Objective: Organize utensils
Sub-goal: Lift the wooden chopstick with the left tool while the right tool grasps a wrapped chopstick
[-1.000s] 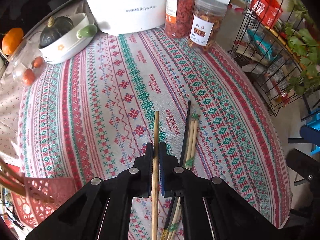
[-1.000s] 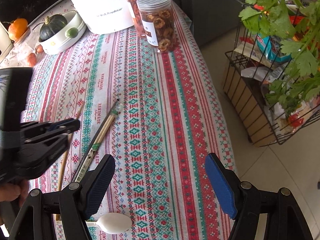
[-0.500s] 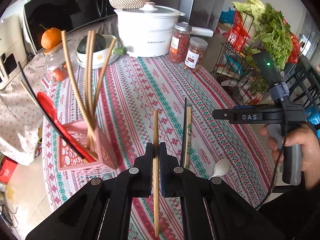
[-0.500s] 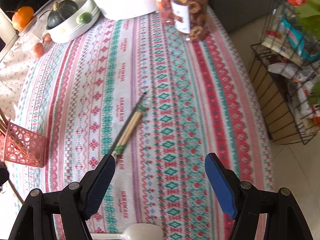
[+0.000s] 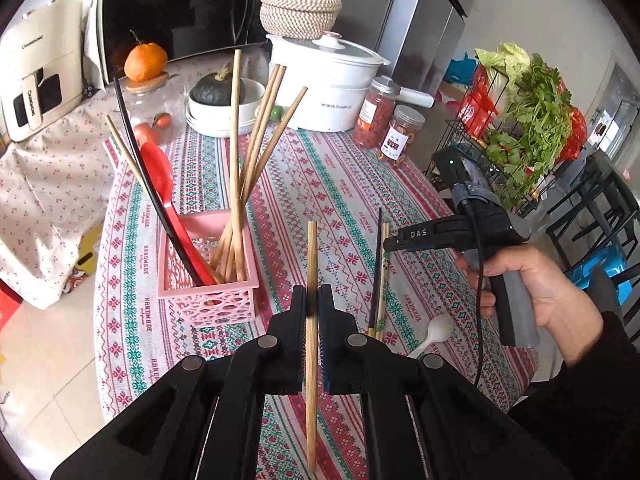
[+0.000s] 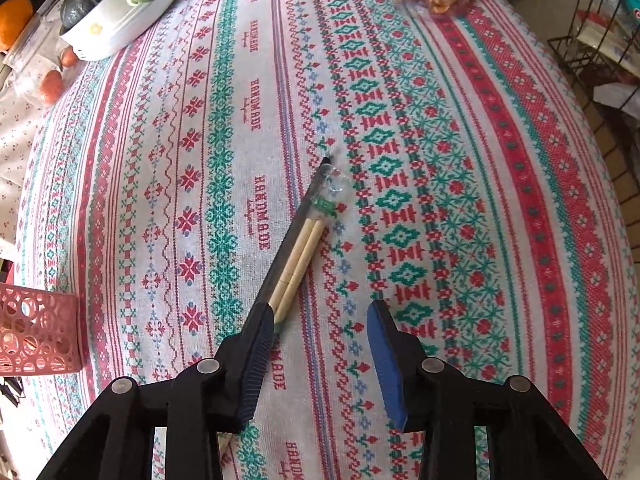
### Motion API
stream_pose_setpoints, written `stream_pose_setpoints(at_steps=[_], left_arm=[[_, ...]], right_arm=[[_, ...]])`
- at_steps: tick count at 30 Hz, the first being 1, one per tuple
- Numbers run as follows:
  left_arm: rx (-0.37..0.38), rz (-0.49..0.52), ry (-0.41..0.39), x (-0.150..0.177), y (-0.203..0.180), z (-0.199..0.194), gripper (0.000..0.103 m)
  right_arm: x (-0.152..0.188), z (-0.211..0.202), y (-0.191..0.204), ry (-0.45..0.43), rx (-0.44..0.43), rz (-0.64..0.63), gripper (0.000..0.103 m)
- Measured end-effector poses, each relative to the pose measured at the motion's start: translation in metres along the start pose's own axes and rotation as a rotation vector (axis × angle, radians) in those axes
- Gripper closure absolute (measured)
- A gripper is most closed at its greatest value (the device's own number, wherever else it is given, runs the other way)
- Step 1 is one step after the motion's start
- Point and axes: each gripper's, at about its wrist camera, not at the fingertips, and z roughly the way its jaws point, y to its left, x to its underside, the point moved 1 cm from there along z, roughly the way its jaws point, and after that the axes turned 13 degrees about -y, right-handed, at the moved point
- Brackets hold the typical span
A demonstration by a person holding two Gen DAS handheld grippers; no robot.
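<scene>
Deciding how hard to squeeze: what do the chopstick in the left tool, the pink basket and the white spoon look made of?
Chopstick: pale, matte, straight-grained, so likely bamboo or wood.
Pink basket: moulded openwork walls with a slight sheen, likely plastic.
White spoon: smooth and uniformly white; plastic or glazed ceramic, can't tell which.

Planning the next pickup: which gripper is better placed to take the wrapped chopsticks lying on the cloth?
The right gripper. Its jaws, just closing, stand apart with nothing between them, low over the wrapped chopsticks. The left gripper is shut on a wooden chopstick, beside the pink basket.
</scene>
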Motion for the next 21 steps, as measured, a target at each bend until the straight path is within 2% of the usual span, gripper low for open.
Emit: stream_pose_setpoints(at_steps=[2, 4, 9, 13, 15, 17, 19, 21], left_arm=[[0.005, -0.002, 0.005, 0.001, 0.0, 0.001, 0.098], [0.011, -0.004, 0.011, 0.001, 0.001, 0.002, 0.098], [0.013, -0.003, 0.009, 0.0, 0.001, 0.0, 0.098], [0.006, -0.002, 0.0, -0.001, 0.001, 0.0, 0.098], [0.002, 0.0, -0.005, -0.001, 0.0, -0.001, 0.098], [0.0, 0.002, -0.019, -0.002, 0.0, -0.005, 0.098], [-0.007, 0.006, -0.043, -0.003, 0.001, -0.011, 0.098], [-0.013, 0.005, -0.063, -0.005, 0.003, -0.017, 0.098]], right_arm=[[-0.001, 0.005, 0.005, -0.005, 0.01, -0.014, 0.06], [0.0, 0.006, 0.011, -0.005, 0.059, -0.075, 0.064], [0.007, 0.004, 0.012, 0.023, 0.119, -0.121, 0.072], [0.009, 0.002, 0.01, 0.014, 0.124, -0.133, 0.075], [0.008, 0.002, 0.008, -0.007, 0.125, -0.138, 0.088], [0.006, 0.0, -0.002, -0.021, 0.08, -0.08, 0.095], [0.006, -0.001, -0.009, -0.026, 0.055, -0.047, 0.098], [0.005, -0.013, -0.022, -0.069, 0.017, 0.006, 0.098]])
